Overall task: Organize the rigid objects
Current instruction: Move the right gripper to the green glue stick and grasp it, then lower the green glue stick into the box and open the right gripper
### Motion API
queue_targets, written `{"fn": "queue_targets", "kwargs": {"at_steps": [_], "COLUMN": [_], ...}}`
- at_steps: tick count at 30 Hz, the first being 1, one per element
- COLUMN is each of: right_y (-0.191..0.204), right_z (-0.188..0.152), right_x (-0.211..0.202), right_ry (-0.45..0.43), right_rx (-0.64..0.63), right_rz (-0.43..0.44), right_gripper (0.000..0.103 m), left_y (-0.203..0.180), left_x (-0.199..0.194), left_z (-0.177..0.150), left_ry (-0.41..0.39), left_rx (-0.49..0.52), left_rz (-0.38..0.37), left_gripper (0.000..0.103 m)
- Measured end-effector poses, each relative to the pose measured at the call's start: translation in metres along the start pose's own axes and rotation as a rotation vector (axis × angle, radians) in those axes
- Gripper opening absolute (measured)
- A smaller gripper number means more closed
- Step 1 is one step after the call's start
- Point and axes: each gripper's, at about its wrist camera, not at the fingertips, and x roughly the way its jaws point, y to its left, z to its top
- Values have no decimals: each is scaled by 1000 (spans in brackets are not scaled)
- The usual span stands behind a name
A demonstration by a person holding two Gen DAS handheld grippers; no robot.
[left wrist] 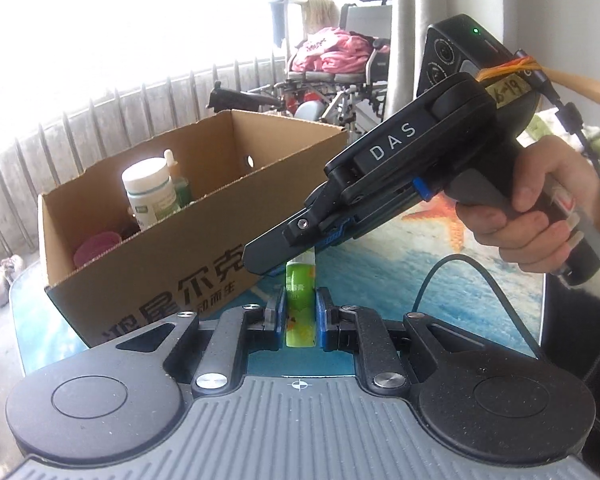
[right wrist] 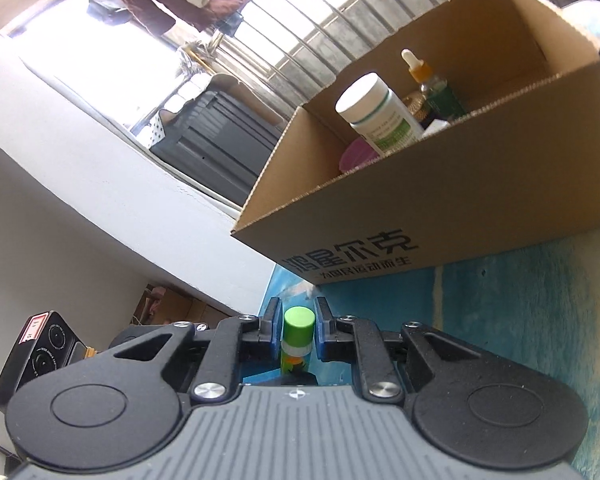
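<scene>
A slim green tube with a green cap stands between both grippers, just in front of the cardboard box. In the left wrist view my left gripper is shut on its lower body. My right gripper reaches in from the right, held by a hand, its tips at the tube's top. The right wrist view shows the right gripper closed around the capped end. The box holds a white bottle, a dropper bottle and a pink cup.
The box sits on a table with an ocean-print cover. Its left edge lies close to the box. Behind are a window grille and a wheelchair with pink cloth. A cable trails over the table on the right.
</scene>
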Motion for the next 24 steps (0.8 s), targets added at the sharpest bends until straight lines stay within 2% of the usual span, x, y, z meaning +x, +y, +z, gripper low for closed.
{"fn": "queue_targets", "kwargs": {"at_steps": [5,13,16,21,24], "right_y": [16,30,36,31,26], "right_z": [8,35,56,96,105], "right_x": [-8,-4,5,29,43], "right_ry": [-38,-112,-146,-129,-107], "right_rx": [-46,-59,-81,-72,-82], "right_rz": [10,9,3,-22,-62], "right_gripper": [17,17,18,17,19], "left_y": [1,14,31,67,84], "left_x": [-6,-6,1,29,50], "left_z": [16,47,67,90,92], "left_ry": [-41,-42,-13,113,191], "left_rx": [32,154,211,310,363], "left_rz": [28,59,82,142,115], "left_gripper": [14,14,14,14,14]}}
